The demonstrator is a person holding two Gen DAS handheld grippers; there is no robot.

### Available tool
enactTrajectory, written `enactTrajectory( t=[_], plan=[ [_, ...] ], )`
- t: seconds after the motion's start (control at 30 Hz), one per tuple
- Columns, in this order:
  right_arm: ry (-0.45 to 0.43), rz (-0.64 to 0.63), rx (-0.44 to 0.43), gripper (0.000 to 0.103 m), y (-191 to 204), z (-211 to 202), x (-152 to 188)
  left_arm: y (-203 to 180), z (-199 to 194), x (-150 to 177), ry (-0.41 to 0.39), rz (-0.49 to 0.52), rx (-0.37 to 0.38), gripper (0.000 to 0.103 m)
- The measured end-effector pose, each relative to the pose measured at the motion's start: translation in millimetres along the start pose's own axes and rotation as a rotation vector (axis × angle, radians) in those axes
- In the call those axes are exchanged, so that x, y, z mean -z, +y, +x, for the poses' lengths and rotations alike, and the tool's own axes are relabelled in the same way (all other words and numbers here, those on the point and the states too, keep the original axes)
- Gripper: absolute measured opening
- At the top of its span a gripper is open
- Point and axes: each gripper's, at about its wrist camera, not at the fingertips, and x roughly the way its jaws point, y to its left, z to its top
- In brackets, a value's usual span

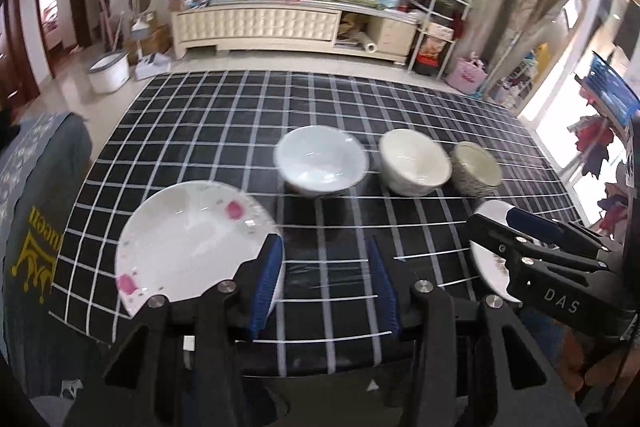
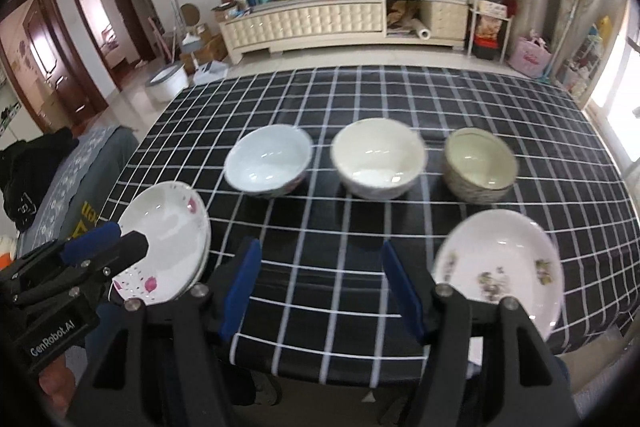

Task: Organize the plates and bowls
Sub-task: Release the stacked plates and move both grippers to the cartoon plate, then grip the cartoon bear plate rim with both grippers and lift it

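Three bowls stand in a row on the checked table: a pale blue bowl, a cream bowl and a patterned greenish bowl. A pink-flowered plate sits at the front left, stacked on another plate. A brown-flowered plate sits at the front right. My left gripper is open and empty, just right of the pink plate. My right gripper is open and empty, left of the brown-flowered plate. Each gripper shows in the other's view.
The black-and-white checked tablecloth covers the table. A grey cloth-covered seat stands at the left edge. A cluttered cabinet and a white bin stand on the floor beyond.
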Motion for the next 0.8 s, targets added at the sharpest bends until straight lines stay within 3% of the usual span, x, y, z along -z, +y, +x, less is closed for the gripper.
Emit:
enactTrajectory(
  t=[0.43,0.5,0.8],
  plan=[
    [-0.040,0.084,0.066,0.067,-77.2,-36.4,13.9,-93.7,11.8,-6.5,0.021,0.096,0.102,0.042],
    [-0.038,0.102,0.075,0.067,-89.8,-38.1,16.5,-110.3,17.4,-7.3,0.028,0.119,0.113,0.050],
    [-0.016,0.173,0.129,0.067,-148.0,-40.5,28.0,-165.2,49.5,-7.7,0.079,0.198,0.136,0.057]
  ],
)
